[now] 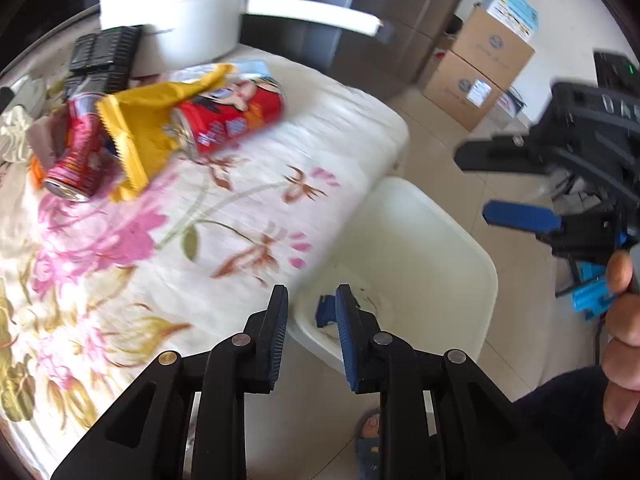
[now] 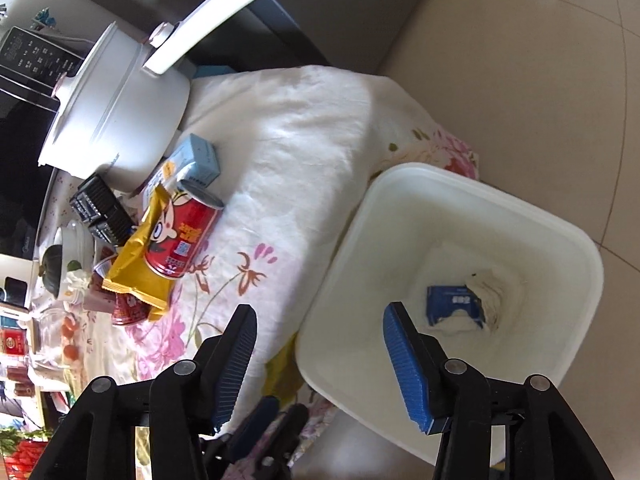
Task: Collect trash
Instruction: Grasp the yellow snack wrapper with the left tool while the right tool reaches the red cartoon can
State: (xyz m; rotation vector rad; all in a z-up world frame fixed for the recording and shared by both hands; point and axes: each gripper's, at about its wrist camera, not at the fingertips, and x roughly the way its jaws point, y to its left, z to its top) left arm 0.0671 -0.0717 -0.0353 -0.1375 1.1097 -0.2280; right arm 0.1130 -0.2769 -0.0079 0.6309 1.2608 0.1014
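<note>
A white bin (image 2: 400,184) stands on the floor against the table's edge, with a blue packet (image 2: 452,304) and crumpled paper at its bottom. My right gripper (image 2: 320,307) hangs open over the bin's near rim with nothing between its fingers. My left gripper (image 1: 312,287) is also open and bare, over the table edge and the bin (image 1: 440,240). On the floral cloth lie a red can (image 1: 236,114), a second red can (image 1: 76,152) and a yellow wrapper (image 1: 136,128). A light-blue carton (image 2: 198,160) sits behind the can (image 2: 180,240).
A white pot (image 2: 116,112) with a long handle and a black block (image 2: 100,208) stand behind the trash. Bowls and jars crowd the table's far left. Cardboard boxes (image 1: 480,68) are stacked on the tiled floor. A hand (image 1: 624,300) holds the right gripper (image 1: 476,182).
</note>
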